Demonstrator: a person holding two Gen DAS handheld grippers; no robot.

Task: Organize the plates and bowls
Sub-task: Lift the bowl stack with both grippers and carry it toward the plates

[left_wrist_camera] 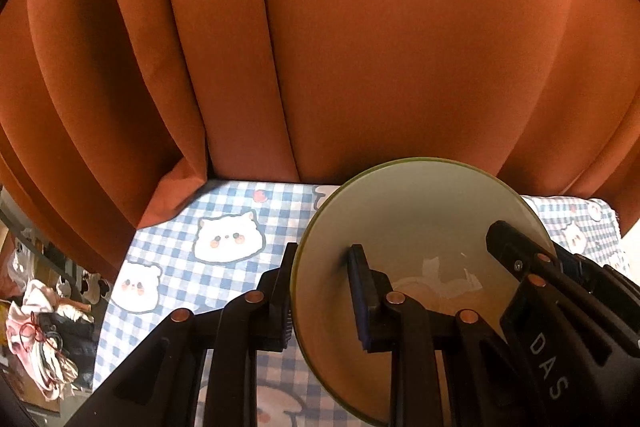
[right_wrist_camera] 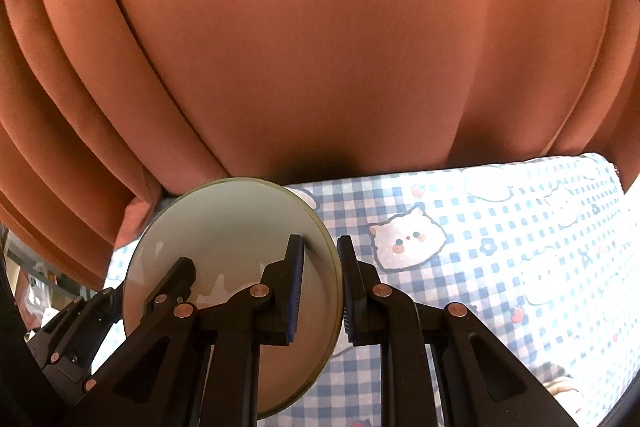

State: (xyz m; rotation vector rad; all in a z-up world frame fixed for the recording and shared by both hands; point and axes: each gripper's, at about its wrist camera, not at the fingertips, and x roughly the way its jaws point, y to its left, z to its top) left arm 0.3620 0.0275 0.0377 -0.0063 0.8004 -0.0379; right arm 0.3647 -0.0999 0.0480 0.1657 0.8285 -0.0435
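Pale green bowl (left_wrist_camera: 416, 227) held off the table by both grippers, one on each side of its rim.
Left gripper (left_wrist_camera: 320, 297) pinches the bowl's left rim, one finger outside, one inside; right gripper (right_wrist_camera: 320, 291) pinches the right rim the same way. Bowl tilts toward the cameras above the blue-white checked tablecloth (left_wrist_camera: 224, 203) with cat faces, near the table's far edge, by the orange curtain (left_wrist_camera: 360, 47).
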